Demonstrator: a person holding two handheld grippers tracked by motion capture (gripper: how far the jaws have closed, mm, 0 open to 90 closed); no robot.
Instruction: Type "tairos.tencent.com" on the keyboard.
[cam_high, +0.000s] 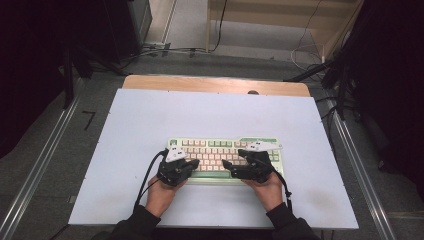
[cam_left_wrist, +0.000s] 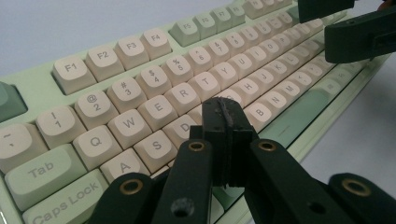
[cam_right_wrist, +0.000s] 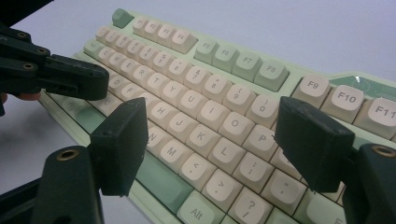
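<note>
Just ahead of my left claw (cam_left_wrist: 223, 122) lies the keyboard (cam_high: 224, 154), flat on the white table (cam_high: 130, 125) with its long edge toward me, so both hands can reach the keys from the near side. I keep that claw clenched, its two pads pressed together on nothing, making one narrow tip, which I judge is meant for pressing a single key; it hovers over the middle letter rows, and its own tip hides the key directly beneath, so I cannot tell whether it touches one. My right claw (cam_right_wrist: 212, 142) stands released, jaws wide apart above the keys of the right half, gripping nothing. Beyond its right jaw the keyboard's far end is cut off, and the space bar (cam_right_wrist: 161, 179) beneath it is partly covered.
</note>
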